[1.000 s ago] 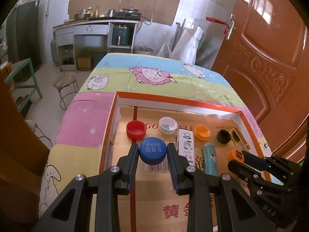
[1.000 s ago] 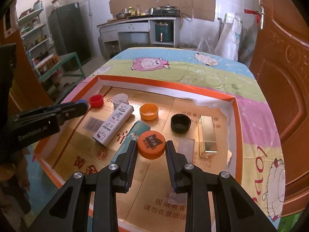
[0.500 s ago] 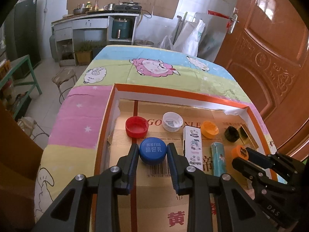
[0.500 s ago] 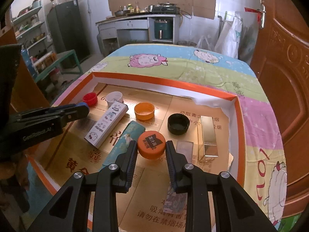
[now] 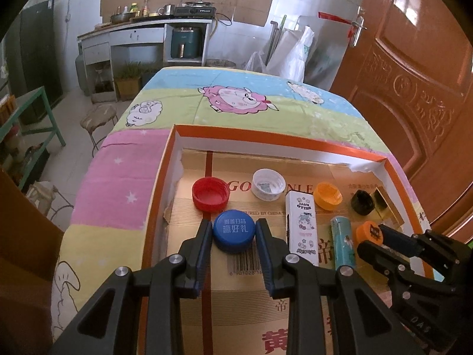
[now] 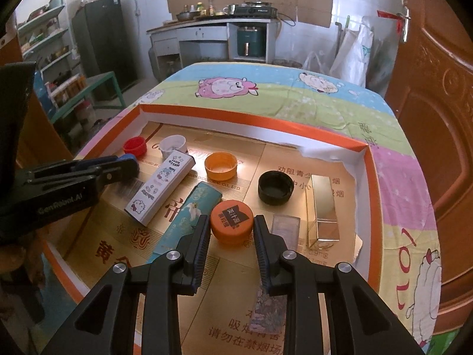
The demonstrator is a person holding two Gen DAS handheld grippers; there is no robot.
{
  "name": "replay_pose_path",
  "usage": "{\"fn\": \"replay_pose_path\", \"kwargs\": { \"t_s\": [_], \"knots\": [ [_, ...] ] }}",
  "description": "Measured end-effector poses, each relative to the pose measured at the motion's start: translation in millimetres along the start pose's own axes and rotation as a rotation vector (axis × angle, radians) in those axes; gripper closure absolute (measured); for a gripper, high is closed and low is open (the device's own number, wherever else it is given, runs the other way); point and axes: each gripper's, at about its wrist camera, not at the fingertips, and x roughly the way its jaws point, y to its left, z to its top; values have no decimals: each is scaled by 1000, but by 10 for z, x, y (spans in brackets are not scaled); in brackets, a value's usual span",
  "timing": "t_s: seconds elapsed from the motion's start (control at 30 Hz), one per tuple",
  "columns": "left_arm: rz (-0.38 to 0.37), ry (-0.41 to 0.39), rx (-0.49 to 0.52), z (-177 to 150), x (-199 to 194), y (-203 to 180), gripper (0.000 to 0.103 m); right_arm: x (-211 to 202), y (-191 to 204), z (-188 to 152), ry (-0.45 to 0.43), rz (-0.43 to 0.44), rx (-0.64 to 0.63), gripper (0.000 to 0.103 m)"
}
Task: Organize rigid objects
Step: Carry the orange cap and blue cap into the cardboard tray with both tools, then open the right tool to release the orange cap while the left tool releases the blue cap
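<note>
The left claw (image 5: pixel 234 230) pinches a round blue plastic bottle cap (image 5: pixel 234 230) with white printed characters on top, its two ribbed pads pressed against the cap's sides, above the cardboard floor of a shallow orange-rimmed cardboard tray (image 5: pixel 283 140). The right claw (image 6: pixel 232 224) likewise pinches a round orange plastic cap (image 6: pixel 232 221) with a dark label on its top, held above the tray floor near the tray's middle. The tray lies on a surface covered by a pastel cartoon-sheep cloth (image 5: pixel 236 103). In the left wrist view, a row of caps lies open side up along the far part of the tray: a red plastic cap (image 5: pixel 210 193) just beyond the blue one, a white plastic cap (image 5: pixel 269 184) to its right, then an orange open cap (image 5: pixel 328 195) and a black plastic cap (image 5: pixel 363 202). A white rectangular carton with cartoon cat prints (image 5: pixel 302 227) lies flat between the white and orange caps, and a teal patterned oblong box (image 5: pixel 343 241) lies just beside it. In the right wrist view, a shiny gold rectangular box (image 6: pixel 323 207) lies near the tray's right wall, with a small clear plastic box (image 6: pixel 285 226) just to its left.
</note>
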Motion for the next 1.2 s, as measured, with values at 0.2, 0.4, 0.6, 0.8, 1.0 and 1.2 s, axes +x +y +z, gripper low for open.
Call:
{"fn": "replay_pose_path", "kwargs": {
  "t_s": [0.2,0.4,0.6,0.8,1.0,1.2],
  "knots": [
    [13,-2,14,-14,5,-13,72,5,6,0,-1,-5,-8,73],
    [13,-4,14,-13,6,-13,72,16,25,-1,-5,-15,-20,72],
    [18,-14,17,-5,-15,-18,72,21,35,-1,-8,-25,-25,59],
    [13,-31,17,-8,-69,-7,72,-8,26,0,-15,-29,-29,58],
    [10,-48,11,-7,-145,12,72,-64,14,-12,-23,-27,-17,58],
    [10,-57,5,-30,-226,9,72,-138,18,-34,-31,-27,-5,58]
  ]
}}
